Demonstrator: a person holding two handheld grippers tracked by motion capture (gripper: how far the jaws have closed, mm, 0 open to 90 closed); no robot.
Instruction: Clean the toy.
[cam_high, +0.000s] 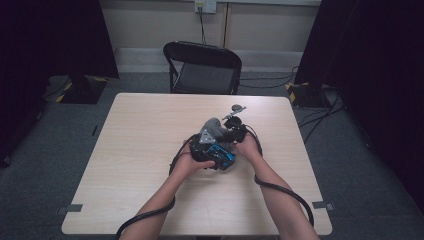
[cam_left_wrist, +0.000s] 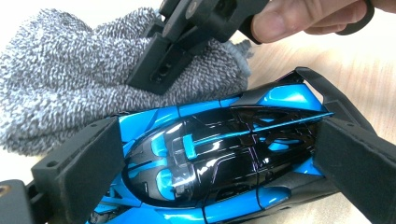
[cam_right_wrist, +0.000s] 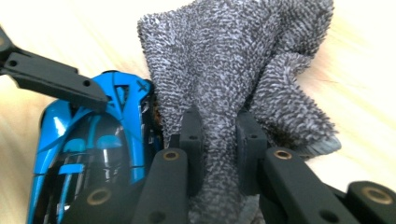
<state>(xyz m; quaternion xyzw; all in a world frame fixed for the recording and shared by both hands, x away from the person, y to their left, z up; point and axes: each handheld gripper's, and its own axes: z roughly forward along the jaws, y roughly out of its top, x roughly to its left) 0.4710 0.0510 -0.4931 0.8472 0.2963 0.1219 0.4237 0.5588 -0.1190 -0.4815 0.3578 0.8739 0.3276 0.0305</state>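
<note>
Bare tabletop (cam_high: 145, 150) lies open all round; the grey cloth (cam_left_wrist: 70, 79) crowds the blue car (cam_left_wrist: 210, 158).

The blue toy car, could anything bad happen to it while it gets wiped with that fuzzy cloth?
Maybe. The left hand-held gripper squeezes the blue toy car across its glossy body, so it might slip or twist out when pushed. The right hand-held gripper pinches just one fold of the grey cloth, which could pull free. The cloth's loops might also snag on the car's thin rear wing.
</note>
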